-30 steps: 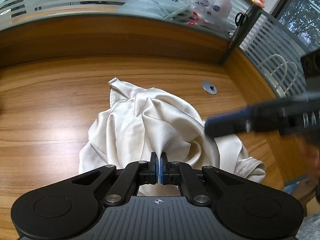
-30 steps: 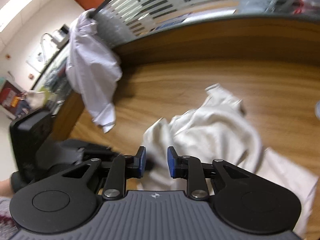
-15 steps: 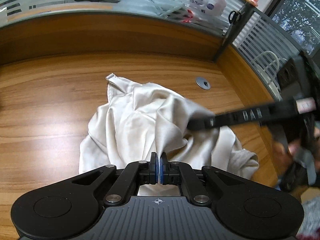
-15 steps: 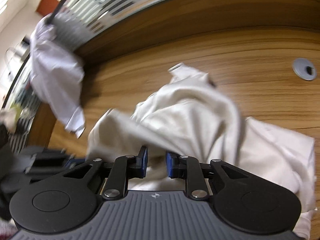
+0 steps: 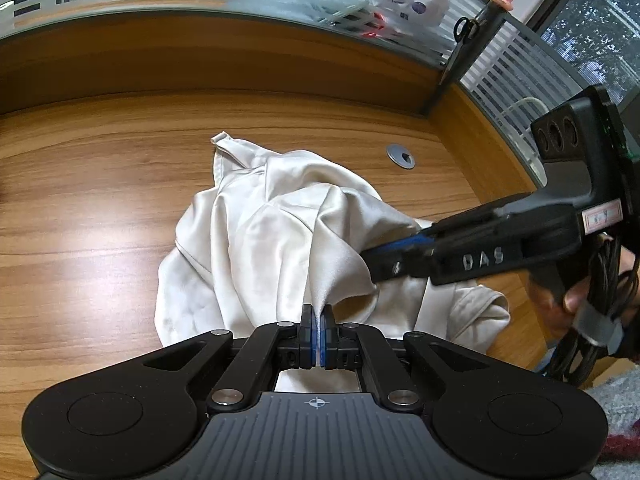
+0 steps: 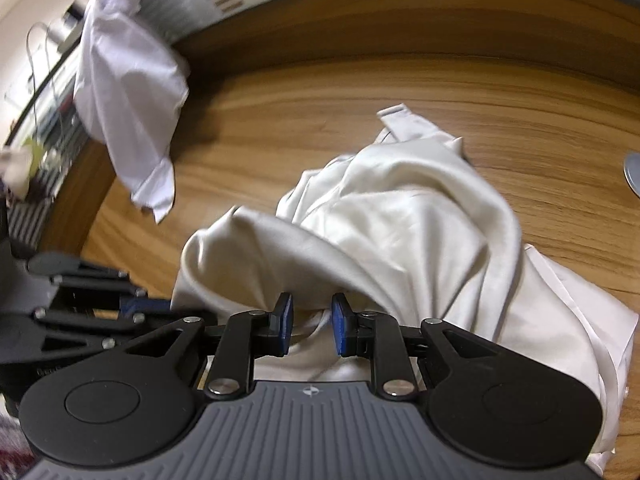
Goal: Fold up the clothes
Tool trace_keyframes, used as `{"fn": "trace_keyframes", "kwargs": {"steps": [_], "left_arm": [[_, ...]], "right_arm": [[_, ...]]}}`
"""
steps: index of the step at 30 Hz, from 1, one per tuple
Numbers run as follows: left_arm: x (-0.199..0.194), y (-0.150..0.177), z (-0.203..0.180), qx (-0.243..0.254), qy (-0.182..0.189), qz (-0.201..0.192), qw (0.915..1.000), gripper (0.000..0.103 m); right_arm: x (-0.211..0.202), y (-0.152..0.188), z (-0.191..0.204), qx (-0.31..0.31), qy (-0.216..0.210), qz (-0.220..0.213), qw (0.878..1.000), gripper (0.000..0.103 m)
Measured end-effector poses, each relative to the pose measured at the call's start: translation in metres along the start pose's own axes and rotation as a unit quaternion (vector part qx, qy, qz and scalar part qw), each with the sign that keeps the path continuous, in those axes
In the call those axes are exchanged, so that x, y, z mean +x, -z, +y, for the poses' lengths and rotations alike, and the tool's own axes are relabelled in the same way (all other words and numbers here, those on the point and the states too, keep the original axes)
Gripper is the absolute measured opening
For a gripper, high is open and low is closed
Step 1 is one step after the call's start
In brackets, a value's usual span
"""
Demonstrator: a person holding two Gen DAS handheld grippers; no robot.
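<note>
A crumpled cream shirt point(image 5: 260, 248) lies bunched on the wooden desk point(image 5: 88, 184). My left gripper point(image 5: 318, 334) is shut on a pinched ridge of the cream shirt, pulling it into a peak. My right gripper point(image 6: 311, 326) is open, its blue pads on either side of a fold at the near edge of the cream shirt point(image 6: 400, 224). In the left wrist view the right gripper point(image 5: 376, 258) reaches in from the right, its tip under a raised flap. In the right wrist view the left gripper's body sits at the lower left.
A white shirt point(image 6: 128, 92) hangs over the partition at the desk's left corner. A metal cable grommet point(image 5: 400, 156) sits in the desk behind the shirt. Frosted glass panels and a wooden back wall point(image 5: 240, 60) enclose the desk. A hand point(image 5: 576, 300) with cables holds the right gripper.
My right gripper has pushed further in under the shirt's raised flap, staying open. The left gripper has kept its pinch and barely moved.
</note>
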State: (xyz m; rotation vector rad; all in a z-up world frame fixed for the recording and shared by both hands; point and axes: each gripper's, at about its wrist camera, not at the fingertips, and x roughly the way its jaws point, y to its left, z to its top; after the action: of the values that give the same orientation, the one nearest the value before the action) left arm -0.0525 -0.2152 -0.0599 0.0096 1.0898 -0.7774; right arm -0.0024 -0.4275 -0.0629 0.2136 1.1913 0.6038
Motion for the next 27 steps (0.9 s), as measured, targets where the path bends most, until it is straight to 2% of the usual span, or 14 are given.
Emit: {"fn": "trace_keyframes", "kwargs": {"steps": [6,10,12,13,14,15,17,19,20,23,27], "left_arm": [[0.001,0.002,0.002,-0.001,0.0,0.002,1.0,0.004],[0.004,0.005,0.006,-0.007,-0.002,0.008,0.9999,0.004],[0.006,0.006,0.009,-0.014,-0.003,0.013,0.9998,0.004],[0.007,0.006,0.01,-0.016,-0.003,0.015,0.9998,0.004],[0.007,0.005,0.01,-0.017,-0.005,0.016,0.9997,0.004],[0.007,0.004,0.01,-0.017,-0.006,0.016,0.9997,0.004],[0.007,0.003,0.011,-0.018,-0.01,0.016,0.9997,0.006],[0.004,0.0,0.009,-0.018,-0.017,0.014,0.9996,0.009],[0.001,-0.002,0.008,-0.016,-0.021,0.013,0.9996,0.017],[-0.01,-0.009,0.002,-0.009,-0.029,0.0,0.9995,0.031],[-0.028,-0.022,-0.006,-0.001,-0.017,-0.031,0.9994,0.04]], "right_arm": [[0.013,0.008,0.0,-0.02,0.014,0.026,0.999,0.046],[0.022,0.013,0.0,-0.033,0.024,0.044,0.998,0.047],[0.027,0.016,0.0,-0.04,0.029,0.053,0.997,0.042],[0.028,0.017,0.0,-0.042,0.029,0.056,0.997,0.036],[0.03,0.018,-0.001,-0.042,0.027,0.058,0.997,0.021],[0.031,0.018,-0.002,-0.042,0.023,0.061,0.997,0.013],[0.029,0.019,-0.001,-0.043,0.02,0.058,0.997,0.006],[0.022,0.019,0.004,-0.052,0.02,0.05,0.997,0.005],[0.015,0.018,0.007,-0.055,0.019,0.043,0.997,0.005],[-0.017,0.014,0.012,-0.064,0.012,0.017,0.998,0.004],[-0.071,0.004,0.021,-0.077,0.006,-0.03,0.997,0.004]]}}
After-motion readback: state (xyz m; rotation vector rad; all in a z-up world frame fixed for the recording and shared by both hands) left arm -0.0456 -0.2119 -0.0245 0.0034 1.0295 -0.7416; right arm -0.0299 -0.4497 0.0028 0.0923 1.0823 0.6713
